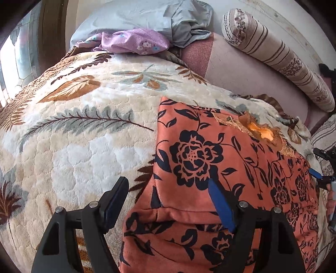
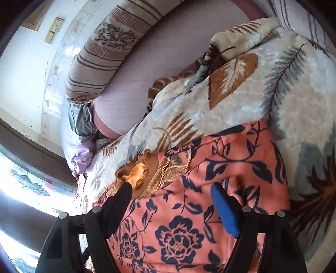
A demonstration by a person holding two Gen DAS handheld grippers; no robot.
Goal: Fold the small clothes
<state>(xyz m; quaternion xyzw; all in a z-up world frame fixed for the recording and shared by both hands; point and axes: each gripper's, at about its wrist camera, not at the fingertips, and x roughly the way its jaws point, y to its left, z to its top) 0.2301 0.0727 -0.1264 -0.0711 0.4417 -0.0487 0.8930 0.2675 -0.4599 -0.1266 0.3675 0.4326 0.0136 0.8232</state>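
An orange garment with dark navy flowers (image 1: 201,155) lies flat on a plush leaf-patterned blanket (image 1: 84,134); its gold embroidered neckline (image 1: 260,130) points to the far right. My left gripper (image 1: 168,187) is open above the garment's near left edge, where a sleeve is folded in. In the right wrist view the same garment (image 2: 189,210) fills the lower middle. My right gripper (image 2: 171,187) is open just above it, by the neckline (image 2: 147,174). The right gripper also shows in the left wrist view (image 1: 319,174) at the garment's right edge.
A lilac floral cloth (image 1: 134,42) and a grey-blue bundle (image 1: 168,19) lie at the far end of the bed. A striped bolster (image 1: 279,56) lies along the wall on a pink sheet (image 1: 241,71). A window (image 2: 25,184) is to the left.
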